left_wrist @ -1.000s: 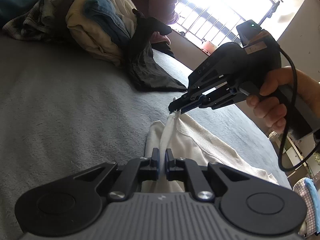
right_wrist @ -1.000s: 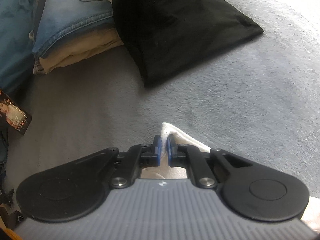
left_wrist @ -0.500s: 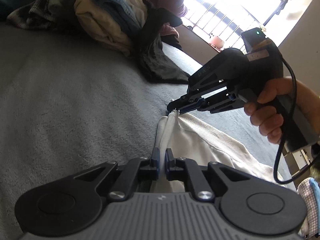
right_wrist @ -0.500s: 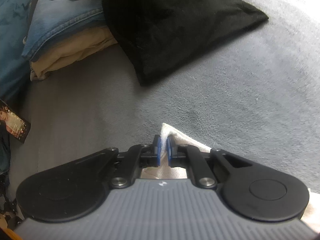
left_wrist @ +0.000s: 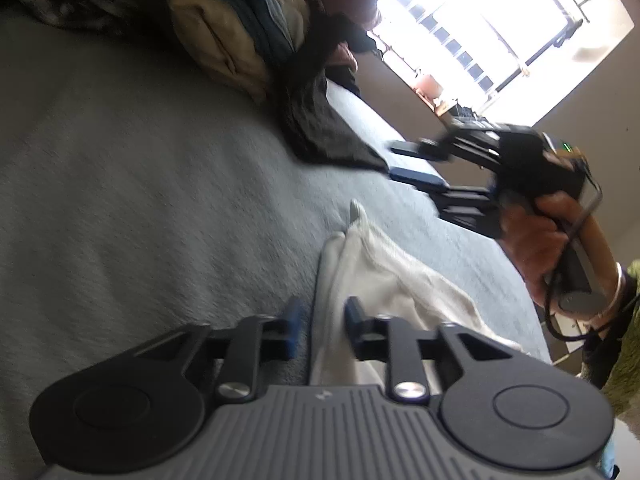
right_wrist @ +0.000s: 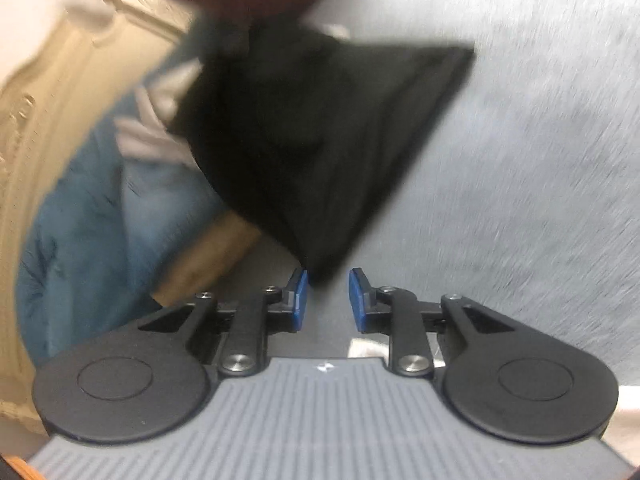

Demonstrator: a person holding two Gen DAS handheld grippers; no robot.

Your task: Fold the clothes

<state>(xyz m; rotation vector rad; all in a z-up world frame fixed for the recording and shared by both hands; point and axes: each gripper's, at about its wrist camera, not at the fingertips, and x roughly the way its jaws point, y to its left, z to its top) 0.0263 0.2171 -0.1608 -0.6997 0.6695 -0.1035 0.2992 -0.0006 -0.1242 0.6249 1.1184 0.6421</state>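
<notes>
A white garment (left_wrist: 372, 264) lies folded on the grey bedcover (left_wrist: 140, 200). My left gripper (left_wrist: 322, 316) straddles its near folded edge. Its jaws are opening, and the cloth runs between the pads without being pressed. In the left wrist view, my right gripper (left_wrist: 404, 162) hovers past the garment's far corner, held by a hand (left_wrist: 540, 236). Its jaws are opening with nothing between them. The blurred right wrist view shows the right gripper (right_wrist: 328, 296) with parted blue pads (right_wrist: 301, 292) over bare bedcover. A sliver of white cloth (right_wrist: 364, 350) shows under it.
A black garment (right_wrist: 320, 140) lies spread just beyond the right gripper. Behind it is a pile of folded clothes (left_wrist: 240, 32), with denim (right_wrist: 80, 220) among them. A cream carved headboard (right_wrist: 60, 80) stands at the left. A bright barred window (left_wrist: 480, 20) is at the far right.
Both grippers were shut on the white garment's edge and have let go. The right gripper pulled away from the corner and rolled. The corner now rests on the bedcover.
</notes>
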